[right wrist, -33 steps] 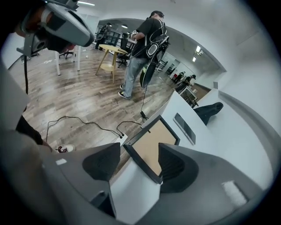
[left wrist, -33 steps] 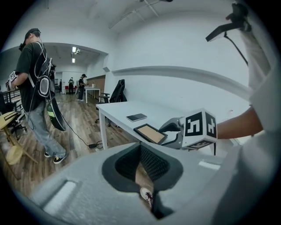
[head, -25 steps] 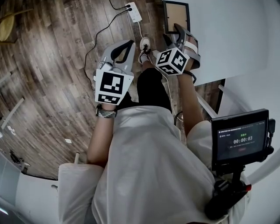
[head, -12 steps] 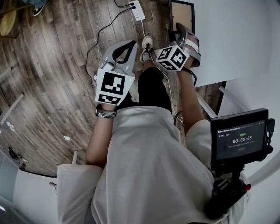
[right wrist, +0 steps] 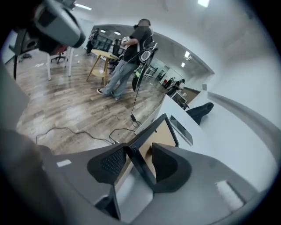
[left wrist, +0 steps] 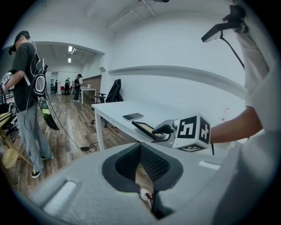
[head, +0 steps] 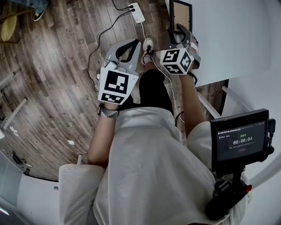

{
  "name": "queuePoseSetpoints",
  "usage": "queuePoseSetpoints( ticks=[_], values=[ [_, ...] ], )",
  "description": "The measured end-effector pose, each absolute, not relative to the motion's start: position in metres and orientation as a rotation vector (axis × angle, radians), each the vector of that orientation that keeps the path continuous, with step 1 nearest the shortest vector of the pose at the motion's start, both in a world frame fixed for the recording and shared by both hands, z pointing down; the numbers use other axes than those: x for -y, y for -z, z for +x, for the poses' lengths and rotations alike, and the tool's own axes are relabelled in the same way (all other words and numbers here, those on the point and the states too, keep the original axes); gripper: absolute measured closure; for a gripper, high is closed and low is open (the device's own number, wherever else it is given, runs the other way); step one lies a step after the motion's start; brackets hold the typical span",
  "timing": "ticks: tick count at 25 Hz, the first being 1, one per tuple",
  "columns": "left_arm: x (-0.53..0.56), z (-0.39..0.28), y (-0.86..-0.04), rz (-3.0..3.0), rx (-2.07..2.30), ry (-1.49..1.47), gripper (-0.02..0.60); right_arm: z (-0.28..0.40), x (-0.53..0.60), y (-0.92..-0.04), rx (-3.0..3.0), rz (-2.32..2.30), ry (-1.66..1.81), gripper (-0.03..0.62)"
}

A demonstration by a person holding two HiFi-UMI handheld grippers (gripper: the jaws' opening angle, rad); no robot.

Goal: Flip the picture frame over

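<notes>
The black picture frame (head: 181, 13) lies back side up, its brown backing showing, at the near corner of the white table (head: 228, 35). My right gripper (head: 178, 31) reaches onto the frame's near end. In the right gripper view the frame's black edge (right wrist: 141, 165) stands between the two pads; the jaws are closing, with a gap still beside the bar. The left gripper view shows the frame (left wrist: 142, 128) ahead of the right gripper's marker cube. My left gripper (head: 131, 42) hangs over the floor left of the table, fingertips together on nothing.
A dark phone (left wrist: 132, 116) lies on the table beyond the frame. A white power strip (head: 135, 12) and its cables run across the wood floor. My shoe (head: 146, 45) is below the grippers. A small monitor (head: 240, 140) sits at my right. People stand in the room (left wrist: 26, 88).
The right gripper has rolled at the frame's near end, its marker cube turning. The left gripper has kept its place.
</notes>
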State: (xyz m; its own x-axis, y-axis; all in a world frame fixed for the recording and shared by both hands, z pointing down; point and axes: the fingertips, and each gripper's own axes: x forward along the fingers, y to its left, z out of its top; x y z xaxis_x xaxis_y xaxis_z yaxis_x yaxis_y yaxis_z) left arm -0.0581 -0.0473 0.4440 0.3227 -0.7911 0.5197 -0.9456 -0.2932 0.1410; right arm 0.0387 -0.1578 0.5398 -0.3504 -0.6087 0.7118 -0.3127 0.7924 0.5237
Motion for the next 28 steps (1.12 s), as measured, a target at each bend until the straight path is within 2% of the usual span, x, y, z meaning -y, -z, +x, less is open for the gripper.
queuePoseSetpoints(
  ticks=[28],
  values=[
    [0.088,-0.041,-0.445,2.315,1.372,-0.522,0.58,0.056,0.188,-0.491,2.356,1.31,-0.714,0.502]
  ],
)
